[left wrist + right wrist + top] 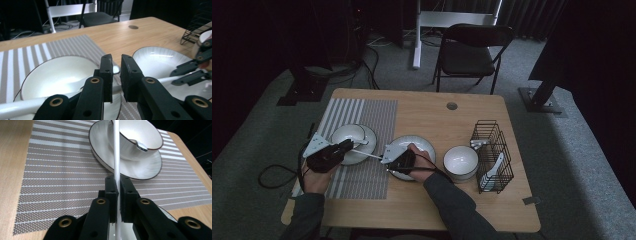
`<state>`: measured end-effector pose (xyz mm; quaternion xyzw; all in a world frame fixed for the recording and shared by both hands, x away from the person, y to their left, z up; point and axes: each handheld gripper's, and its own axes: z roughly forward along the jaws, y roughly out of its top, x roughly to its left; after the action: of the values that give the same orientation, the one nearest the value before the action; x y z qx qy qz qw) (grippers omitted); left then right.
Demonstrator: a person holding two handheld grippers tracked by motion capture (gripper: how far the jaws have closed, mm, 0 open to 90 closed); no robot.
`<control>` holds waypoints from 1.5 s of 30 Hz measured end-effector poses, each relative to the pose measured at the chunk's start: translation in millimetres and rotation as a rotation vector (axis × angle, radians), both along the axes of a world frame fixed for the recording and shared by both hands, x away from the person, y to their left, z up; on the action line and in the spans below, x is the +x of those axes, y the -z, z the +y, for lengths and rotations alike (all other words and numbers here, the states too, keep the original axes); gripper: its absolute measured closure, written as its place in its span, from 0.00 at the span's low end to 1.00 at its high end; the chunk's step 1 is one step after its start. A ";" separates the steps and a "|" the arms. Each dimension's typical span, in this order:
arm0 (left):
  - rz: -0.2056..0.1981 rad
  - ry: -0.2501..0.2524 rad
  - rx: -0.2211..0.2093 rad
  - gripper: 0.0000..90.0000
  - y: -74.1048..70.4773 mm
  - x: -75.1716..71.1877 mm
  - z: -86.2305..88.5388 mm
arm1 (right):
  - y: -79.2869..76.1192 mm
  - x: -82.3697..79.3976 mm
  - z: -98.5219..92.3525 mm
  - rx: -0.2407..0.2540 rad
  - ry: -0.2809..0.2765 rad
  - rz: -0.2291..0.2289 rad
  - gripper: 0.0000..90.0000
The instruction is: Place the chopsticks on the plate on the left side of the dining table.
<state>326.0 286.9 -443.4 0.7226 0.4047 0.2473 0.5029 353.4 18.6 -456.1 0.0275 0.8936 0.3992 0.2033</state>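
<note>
Two grippers work at the near left of the table (432, 115), and we hold one in each hand. Our right gripper (117, 185) has its jaws pressed together on a thin white handle (116, 150), which runs from the jaws up over the striped mat (55, 170) to the rim of a bowl (140, 135). That bowl sits on a saucer (140, 167) that lies on the mat. In the high view the same handle (364, 154) spans the gap between the right gripper (388, 159) and the bowl (348, 136), with the right gripper over a second plate (424, 145) just off the mat's edge. Our left gripper (116, 72) hangs over the near side of the bowl (55, 77); its jaws stand a narrow gap apart and grip nothing that we can see, while the handle (22, 106) passes behind and below them. In the high view the left gripper (343, 148) sits at the bowl's near edge. Right of the second plate stands another bowl (460, 161), and beside it a black wire rack (492, 150) with a white utensil (492, 170) in it. Beyond the table a black chair (469, 52) stands on the grey carpet.
</note>
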 end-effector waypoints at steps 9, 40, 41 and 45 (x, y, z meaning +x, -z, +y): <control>0.002 -0.011 0.003 0.86 2.2 -4.1 4.0 | 0.4 8.1 18.4 -0.037 0.010 0.000 0.96; 0.100 -0.063 0.037 0.86 43.8 -17.3 22.8 | 25.8 23.7 60.8 -0.185 -0.012 0.008 0.96; 0.104 -0.063 0.041 0.86 45.0 -16.8 21.7 | 25.8 23.8 60.6 -0.186 -0.010 0.006 0.96; 0.119 -0.064 0.047 0.88 49.4 -13.6 18.7 | 26.2 24.7 60.1 -0.192 -0.005 -0.008 0.96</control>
<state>312.3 305.6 -492.8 0.7342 0.4509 0.2294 0.4527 378.1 78.7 -482.3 0.0042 0.9271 0.3122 0.2074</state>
